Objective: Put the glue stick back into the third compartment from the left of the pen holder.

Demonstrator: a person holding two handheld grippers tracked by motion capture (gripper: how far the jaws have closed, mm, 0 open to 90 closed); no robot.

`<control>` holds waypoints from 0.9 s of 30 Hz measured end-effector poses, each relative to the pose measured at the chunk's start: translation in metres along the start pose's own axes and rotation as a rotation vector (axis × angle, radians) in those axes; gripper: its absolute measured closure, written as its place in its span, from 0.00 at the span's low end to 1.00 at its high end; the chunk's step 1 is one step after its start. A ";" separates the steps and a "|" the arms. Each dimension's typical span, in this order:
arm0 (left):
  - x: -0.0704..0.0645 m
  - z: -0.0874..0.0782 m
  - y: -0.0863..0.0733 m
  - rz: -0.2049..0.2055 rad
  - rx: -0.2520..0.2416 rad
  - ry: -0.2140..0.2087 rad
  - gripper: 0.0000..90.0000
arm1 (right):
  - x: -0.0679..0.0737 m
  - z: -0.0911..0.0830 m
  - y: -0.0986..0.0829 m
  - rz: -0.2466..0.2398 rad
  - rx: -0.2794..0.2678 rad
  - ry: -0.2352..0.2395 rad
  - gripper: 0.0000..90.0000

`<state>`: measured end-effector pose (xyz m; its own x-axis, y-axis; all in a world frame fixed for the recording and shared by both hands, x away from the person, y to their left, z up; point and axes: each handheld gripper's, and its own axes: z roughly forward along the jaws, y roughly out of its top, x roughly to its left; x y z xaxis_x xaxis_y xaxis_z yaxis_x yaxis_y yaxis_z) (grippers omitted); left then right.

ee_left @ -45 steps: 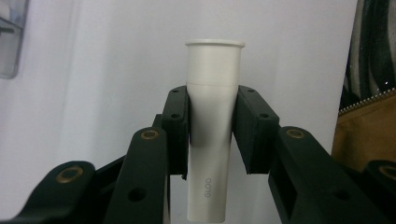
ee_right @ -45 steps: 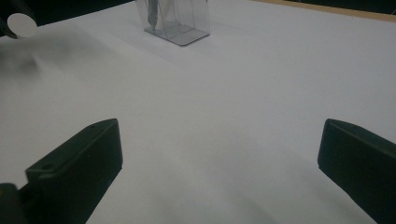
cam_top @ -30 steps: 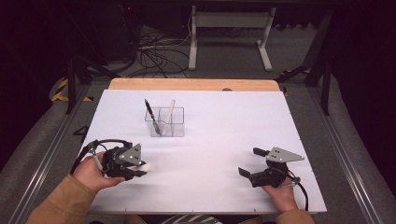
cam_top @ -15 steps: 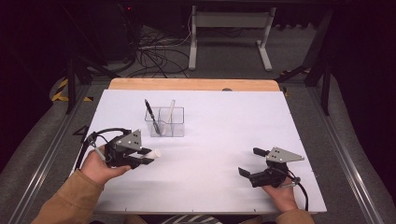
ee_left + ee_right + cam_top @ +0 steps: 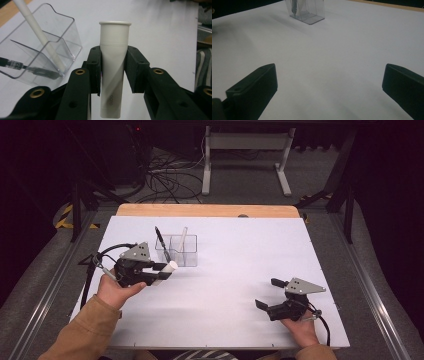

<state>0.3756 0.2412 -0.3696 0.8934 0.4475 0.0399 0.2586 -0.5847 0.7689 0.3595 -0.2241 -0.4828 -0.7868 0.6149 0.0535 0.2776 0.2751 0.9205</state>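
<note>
Your left gripper (image 5: 113, 72) pinches the white tube (image 5: 113, 65) near its middle, close beside the clear holder (image 5: 178, 250) with two pens; tip it upright over an empty compartment before letting go, while your right gripper (image 5: 272, 296) rests with jaws spread

White marker (image 5: 113, 70) clamped between jaws, just beside clear holder (image 5: 37, 52).

Colours of items on the counter

White tube (image 5: 113, 67) with faint grey lettering; black jaws with brass-coloured rivets on the left hand-held gripper (image 5: 113, 72); clear organiser (image 5: 178, 250) holding a black pen (image 5: 162, 243) and a white stick (image 5: 183, 238); white counter (image 5: 240, 255) with a wood-toned far edge.
</note>
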 end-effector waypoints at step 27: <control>0.019 0.013 0.026 -0.107 -0.222 0.072 0.75 | -0.001 0.000 0.000 -0.001 -0.006 0.003 0.01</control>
<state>0.4040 0.2253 -0.3569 0.8349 0.5504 -0.0098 0.2557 -0.3720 0.8923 0.3600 -0.2248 -0.4829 -0.7888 0.6123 0.0536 0.2735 0.2715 0.9228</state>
